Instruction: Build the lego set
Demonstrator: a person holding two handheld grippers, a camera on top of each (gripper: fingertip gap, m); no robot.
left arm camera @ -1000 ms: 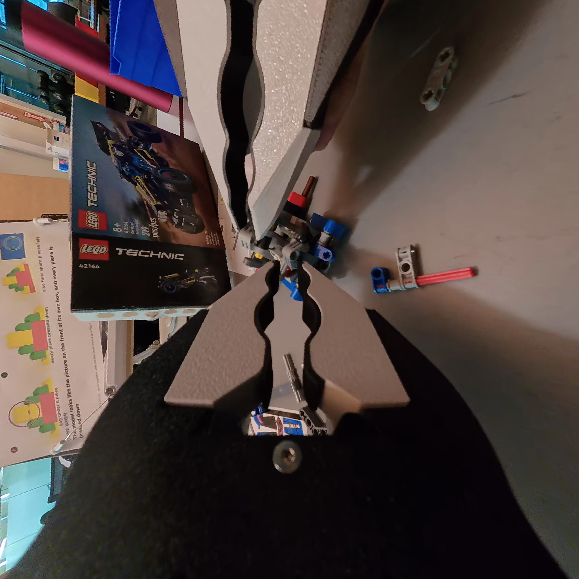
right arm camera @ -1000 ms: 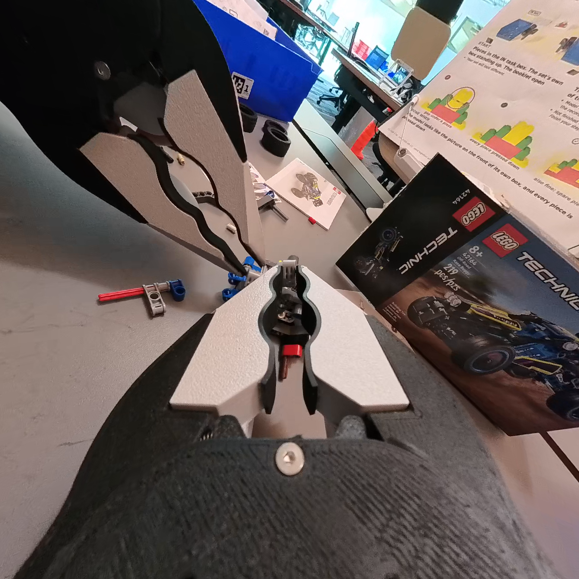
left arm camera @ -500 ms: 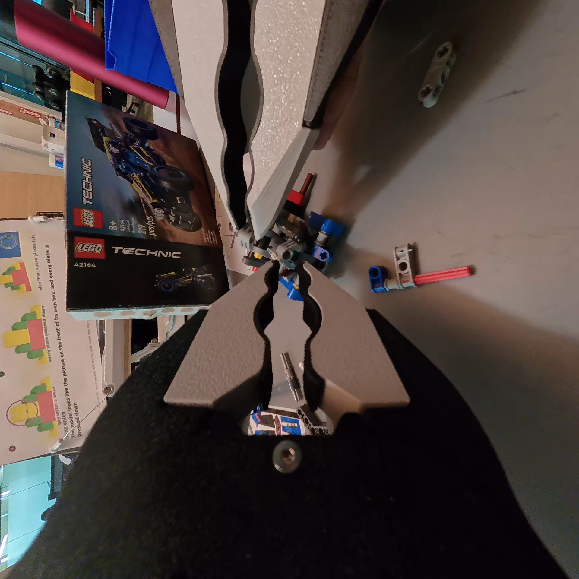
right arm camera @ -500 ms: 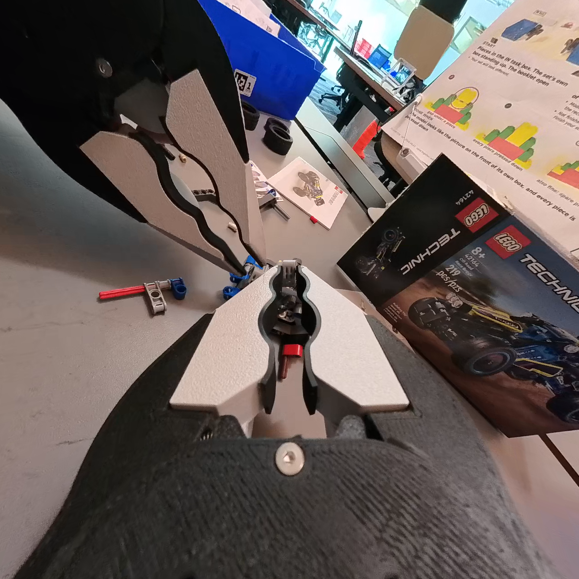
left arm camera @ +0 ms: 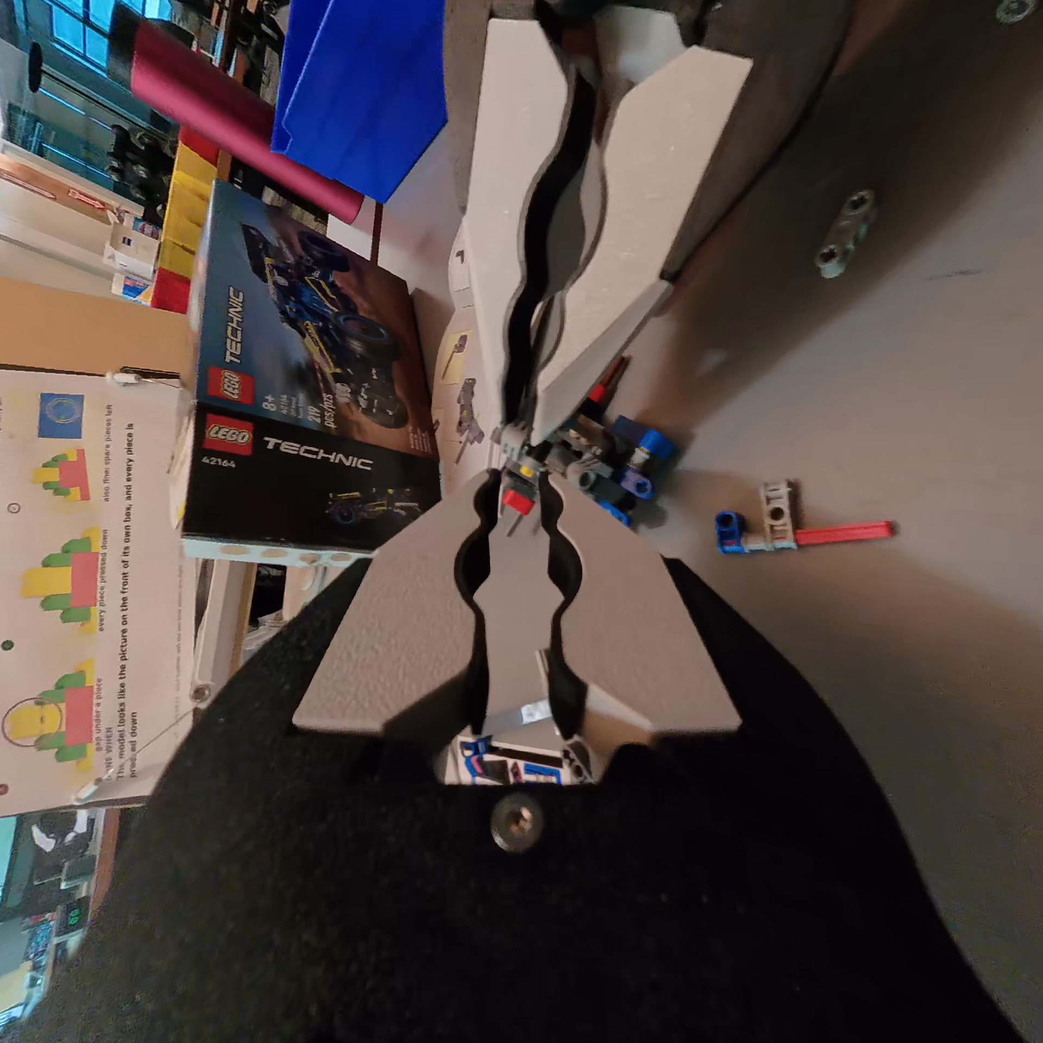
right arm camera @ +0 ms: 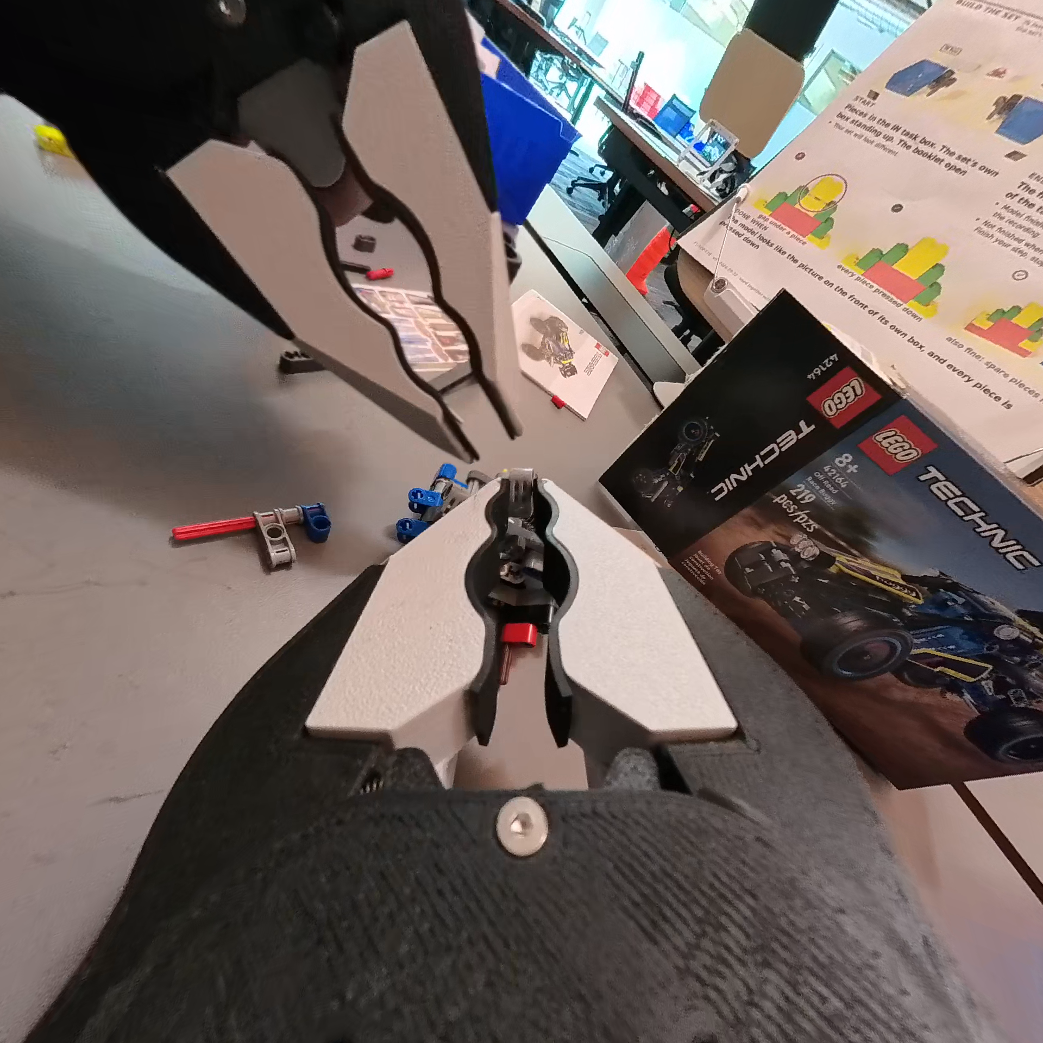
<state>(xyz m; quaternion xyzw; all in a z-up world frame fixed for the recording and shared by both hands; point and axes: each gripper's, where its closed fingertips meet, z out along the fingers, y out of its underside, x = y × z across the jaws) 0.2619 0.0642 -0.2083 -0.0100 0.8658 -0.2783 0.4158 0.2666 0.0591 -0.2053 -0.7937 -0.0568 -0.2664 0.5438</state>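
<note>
right gripper [right arm camera: 520, 485] clamps grey-black brick assembly [right arm camera: 522, 556], frame centre | left gripper [right arm camera: 490, 446] narrow, empty, upper left | keep your grip steady

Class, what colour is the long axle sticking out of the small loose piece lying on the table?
Red axle; clearest in the right wrist view.
</note>
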